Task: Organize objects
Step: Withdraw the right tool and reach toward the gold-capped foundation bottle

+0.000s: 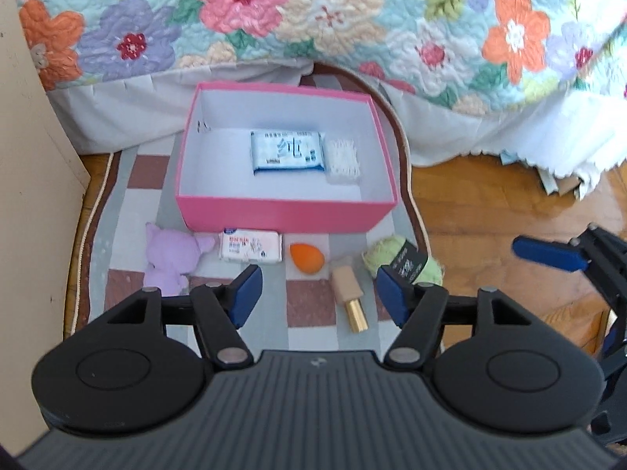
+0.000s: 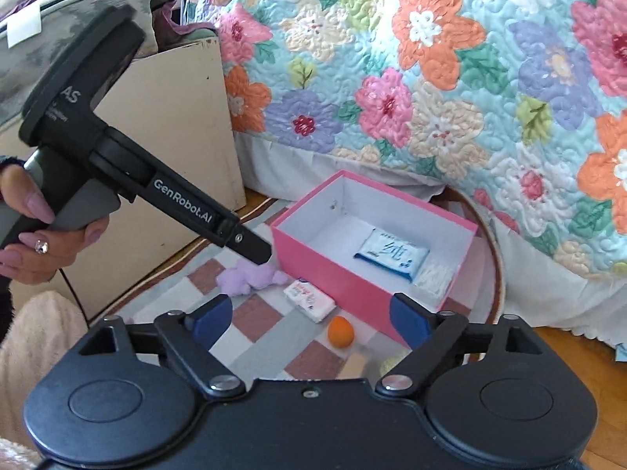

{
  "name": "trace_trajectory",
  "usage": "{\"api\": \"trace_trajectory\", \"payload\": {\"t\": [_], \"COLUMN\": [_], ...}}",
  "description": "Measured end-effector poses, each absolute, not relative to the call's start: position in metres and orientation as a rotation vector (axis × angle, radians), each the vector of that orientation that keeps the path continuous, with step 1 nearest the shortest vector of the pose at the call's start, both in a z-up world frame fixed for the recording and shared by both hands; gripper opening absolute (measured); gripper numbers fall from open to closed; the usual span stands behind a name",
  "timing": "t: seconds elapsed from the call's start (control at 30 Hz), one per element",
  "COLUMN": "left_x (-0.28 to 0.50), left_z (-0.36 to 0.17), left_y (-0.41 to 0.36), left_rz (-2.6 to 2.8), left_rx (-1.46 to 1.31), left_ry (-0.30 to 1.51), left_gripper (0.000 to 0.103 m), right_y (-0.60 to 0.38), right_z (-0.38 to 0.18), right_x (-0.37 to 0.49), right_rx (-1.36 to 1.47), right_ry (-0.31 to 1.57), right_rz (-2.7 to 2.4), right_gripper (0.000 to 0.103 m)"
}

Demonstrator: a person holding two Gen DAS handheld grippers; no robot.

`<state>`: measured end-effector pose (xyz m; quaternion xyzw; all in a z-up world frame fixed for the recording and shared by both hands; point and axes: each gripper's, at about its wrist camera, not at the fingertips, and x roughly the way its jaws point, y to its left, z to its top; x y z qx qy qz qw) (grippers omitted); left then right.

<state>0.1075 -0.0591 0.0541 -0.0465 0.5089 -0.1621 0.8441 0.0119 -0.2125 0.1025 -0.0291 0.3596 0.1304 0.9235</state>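
Hovering above the checked mat (image 1: 149,180), the left gripper (image 1: 317,293) and right gripper (image 2: 309,319) both stand with jaws apart, nothing between them; the pink cardboard box (image 1: 282,211) holds a blue tissue pack (image 1: 288,150) and white cotton swabs (image 1: 345,156); purple plush toy (image 1: 168,258), orange egg-shaped sponge (image 1: 307,258) and green yarn ball (image 1: 403,260) lie just before it.

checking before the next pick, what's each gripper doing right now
Left gripper: open, jaws empty, above the checked mat.
Right gripper: open wide, jaws empty, nothing held.
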Motion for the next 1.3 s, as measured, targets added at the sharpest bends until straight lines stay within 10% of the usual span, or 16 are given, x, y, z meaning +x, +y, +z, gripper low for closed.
{"api": "trace_trajectory", "payload": {"t": [1.3], "left_x": [0.132], "left_z": [-0.145], "left_y": [-0.093], "left_rz": [-0.515], "left_rx": [-0.260], "left_ry": [1.087], "left_gripper": [0.073], "right_y": [-0.203], "right_z": [-0.097], "right_x": [0.046], "right_rx": [-0.002], "right_ry": [0.825], "right_rz": [-0.018], "right_gripper": [0.090]}}
